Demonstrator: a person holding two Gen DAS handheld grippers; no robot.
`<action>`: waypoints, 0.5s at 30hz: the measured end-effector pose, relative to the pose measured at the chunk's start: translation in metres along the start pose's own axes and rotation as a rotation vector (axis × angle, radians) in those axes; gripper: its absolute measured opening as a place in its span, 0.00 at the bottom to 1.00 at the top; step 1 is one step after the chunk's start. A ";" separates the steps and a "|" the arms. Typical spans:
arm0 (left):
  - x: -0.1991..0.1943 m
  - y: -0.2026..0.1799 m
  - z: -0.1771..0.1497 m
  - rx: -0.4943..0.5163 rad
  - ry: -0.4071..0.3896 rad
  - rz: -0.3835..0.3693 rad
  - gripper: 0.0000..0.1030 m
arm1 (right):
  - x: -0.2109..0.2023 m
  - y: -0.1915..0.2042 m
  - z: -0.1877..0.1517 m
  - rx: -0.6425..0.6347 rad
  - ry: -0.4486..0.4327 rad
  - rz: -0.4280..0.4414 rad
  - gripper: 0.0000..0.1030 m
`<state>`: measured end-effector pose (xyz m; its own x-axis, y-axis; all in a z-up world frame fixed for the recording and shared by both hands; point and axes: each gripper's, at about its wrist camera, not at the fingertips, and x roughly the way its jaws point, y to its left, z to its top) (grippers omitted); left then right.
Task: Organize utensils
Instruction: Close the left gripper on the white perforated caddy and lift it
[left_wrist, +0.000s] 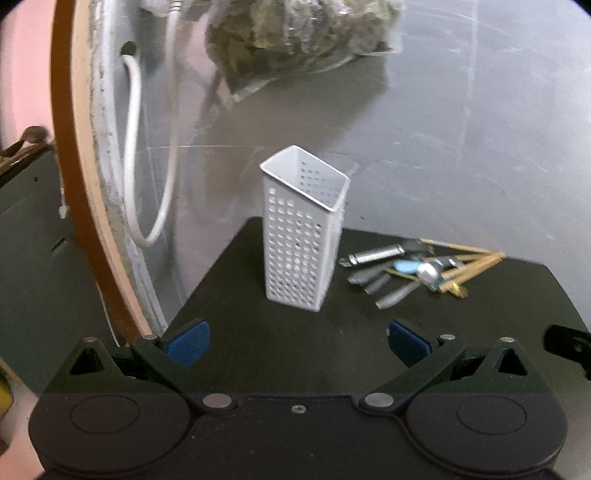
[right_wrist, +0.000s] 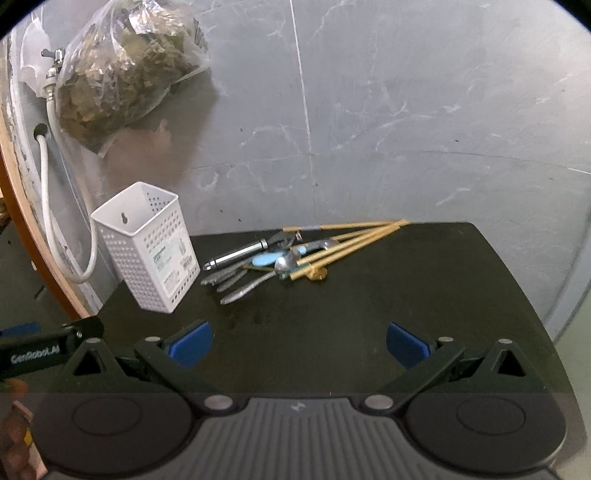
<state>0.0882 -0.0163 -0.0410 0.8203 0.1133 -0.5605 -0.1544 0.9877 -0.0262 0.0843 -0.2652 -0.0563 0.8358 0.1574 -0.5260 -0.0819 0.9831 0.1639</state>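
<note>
A white perforated utensil holder (left_wrist: 303, 236) stands upright and empty on a black table (left_wrist: 258, 339); in the right wrist view the holder (right_wrist: 147, 247) is at the table's far left corner. A pile of utensils (left_wrist: 417, 267) lies to its right: metal handles, a blue-handled piece and several wooden chopsticks; the right wrist view shows the pile (right_wrist: 291, 256) straight ahead. My left gripper (left_wrist: 298, 343) is open and empty, short of the holder. My right gripper (right_wrist: 299, 343) is open and empty, short of the pile.
A grey wall stands right behind the table. A clear bag of dried leaves (right_wrist: 125, 70) hangs on it above the holder. A white hose (right_wrist: 48, 206) loops down at the left beside a wooden frame edge (left_wrist: 70, 177). The left gripper's body (right_wrist: 48, 347) shows at the right wrist view's left edge.
</note>
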 end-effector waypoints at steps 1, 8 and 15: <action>0.007 -0.003 0.002 -0.003 -0.008 0.021 0.99 | 0.007 -0.005 0.004 -0.004 0.002 0.015 1.00; 0.059 -0.018 0.018 0.044 -0.074 0.083 0.99 | 0.046 -0.032 0.021 -0.014 0.047 0.131 1.00; 0.108 -0.012 0.028 0.109 -0.121 0.092 0.99 | 0.071 -0.033 0.023 -0.048 0.110 0.136 1.00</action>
<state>0.1937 -0.0131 -0.0778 0.8665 0.2097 -0.4529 -0.1768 0.9776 0.1144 0.1587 -0.2891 -0.0794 0.7509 0.2964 -0.5902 -0.2184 0.9548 0.2016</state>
